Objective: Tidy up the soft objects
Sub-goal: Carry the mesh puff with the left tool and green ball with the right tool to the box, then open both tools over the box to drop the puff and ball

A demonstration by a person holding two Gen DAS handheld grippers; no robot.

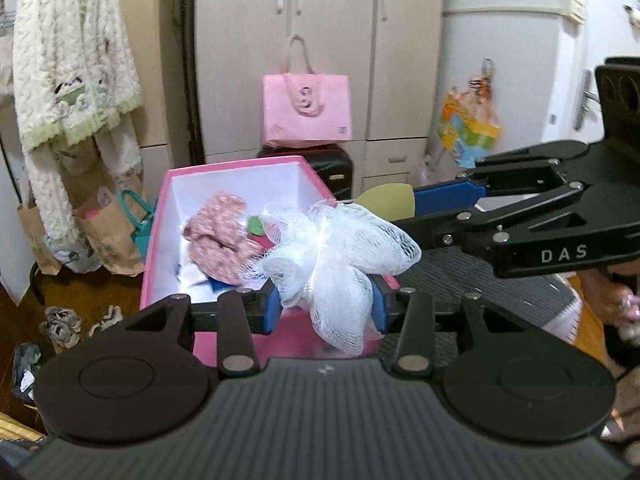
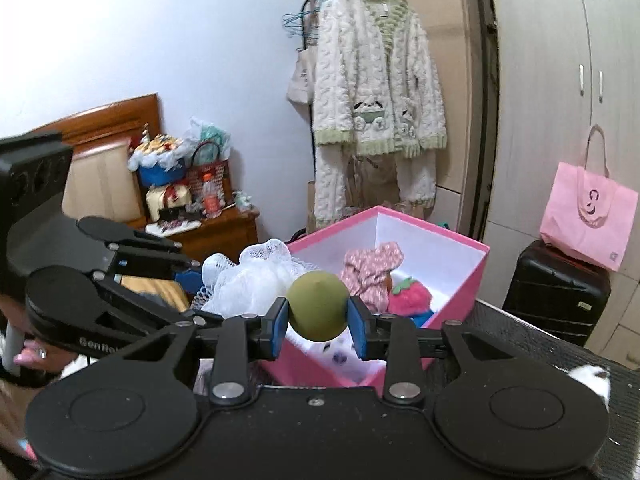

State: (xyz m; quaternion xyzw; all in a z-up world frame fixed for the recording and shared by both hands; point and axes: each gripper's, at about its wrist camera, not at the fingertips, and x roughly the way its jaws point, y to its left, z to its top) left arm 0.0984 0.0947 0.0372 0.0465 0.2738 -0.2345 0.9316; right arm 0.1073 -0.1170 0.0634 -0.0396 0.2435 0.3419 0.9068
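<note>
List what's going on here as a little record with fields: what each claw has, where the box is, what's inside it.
left claw: shut on the white mesh bath pouf
right claw: shut on the olive-green makeup sponge
pink box: open, just beyond both claws
in the box: pink patterned cloth, pink plush strawberry, something blue partly hidden
held things: both above the box's near edge, not yet inside
behind the box: black suitcase with pink tote bag on top

"das" on the right gripper [image 1: 394, 204]; perhaps "genro…" on the left gripper [image 2: 192, 280].
</note>
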